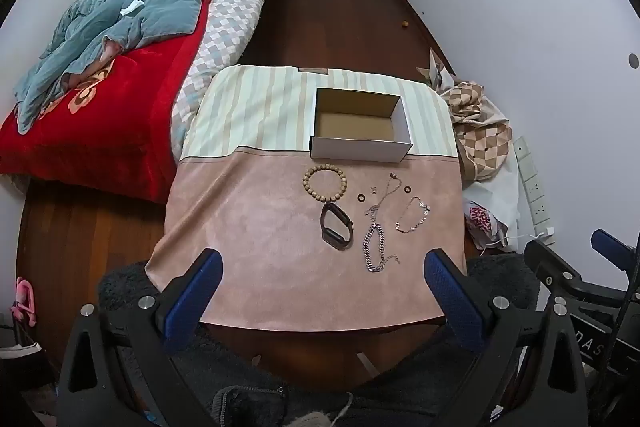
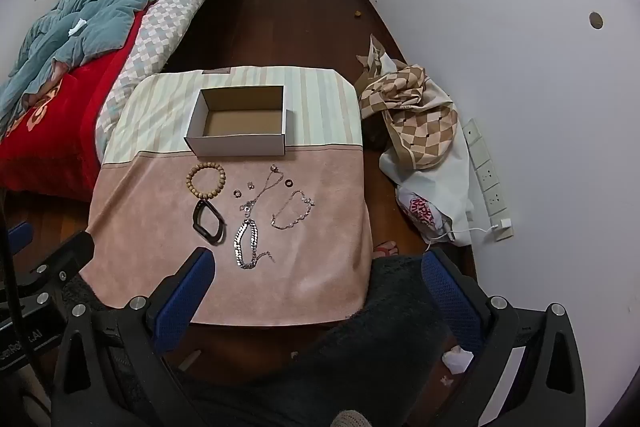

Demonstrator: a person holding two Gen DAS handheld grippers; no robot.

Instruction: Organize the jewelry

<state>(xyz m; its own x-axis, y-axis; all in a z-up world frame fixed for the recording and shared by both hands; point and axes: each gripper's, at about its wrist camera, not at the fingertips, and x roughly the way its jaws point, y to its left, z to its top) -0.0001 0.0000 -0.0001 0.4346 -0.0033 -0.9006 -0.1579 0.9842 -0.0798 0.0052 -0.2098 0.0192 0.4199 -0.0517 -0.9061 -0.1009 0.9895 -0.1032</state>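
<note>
An empty open cardboard box (image 1: 360, 125) (image 2: 242, 129) stands on a cloth-covered table (image 1: 260, 227) (image 2: 320, 247). In front of it lie a wooden bead bracelet (image 1: 325, 183) (image 2: 205, 181), a black fitness band (image 1: 337, 225) (image 2: 207, 220), a silver chain bracelet (image 1: 374, 247) (image 2: 247, 243), a thin necklace (image 1: 382, 195) (image 2: 262, 189), a rose-gold bracelet (image 1: 414, 215) (image 2: 294, 213) and small rings (image 1: 361, 198) (image 2: 289, 183). My left gripper (image 1: 322, 275) and right gripper (image 2: 318, 275) are both open and empty, held above the table's near edge.
A bed (image 1: 100, 67) with a red blanket and blue quilt lies left of the table. A checkered cloth pile (image 2: 416, 119) and a plastic bag (image 2: 432, 211) sit on the floor at the right, by a power strip (image 2: 488, 179). The right gripper body shows in the left wrist view (image 1: 580, 279).
</note>
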